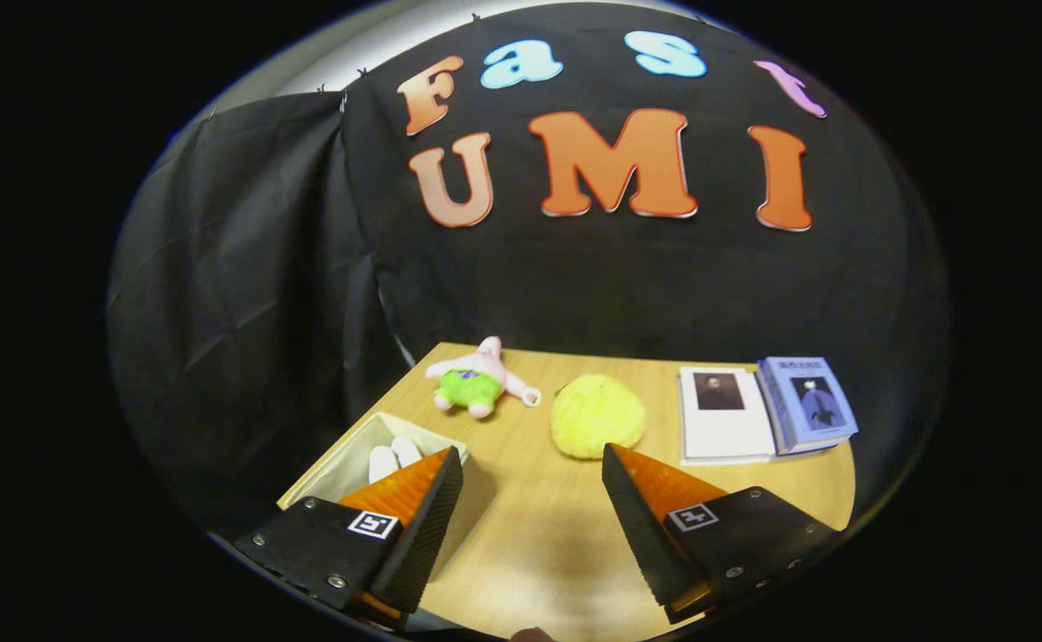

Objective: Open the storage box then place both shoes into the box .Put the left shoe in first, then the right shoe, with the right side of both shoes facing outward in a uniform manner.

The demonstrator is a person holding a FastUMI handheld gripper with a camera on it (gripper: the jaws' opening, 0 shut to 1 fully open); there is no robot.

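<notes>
Wooden table [529,526], gripper [531,465] fingers spread wide, empty, open storage box [342,473] with shoes [393,459] behind left finger.

— Any writing legible on the light wooden desk [538,522]?
— None. The pale blue paperback book [810,403] at its far right corner carries a title line, too small to read.
— Signs?
— A black-and-white square code marker [373,524] sits behind each finger of the gripper [531,451]; the fingers stand spread, holding nothing.

tool [531,468] with screwed black mounts bearing square tags.
</notes>
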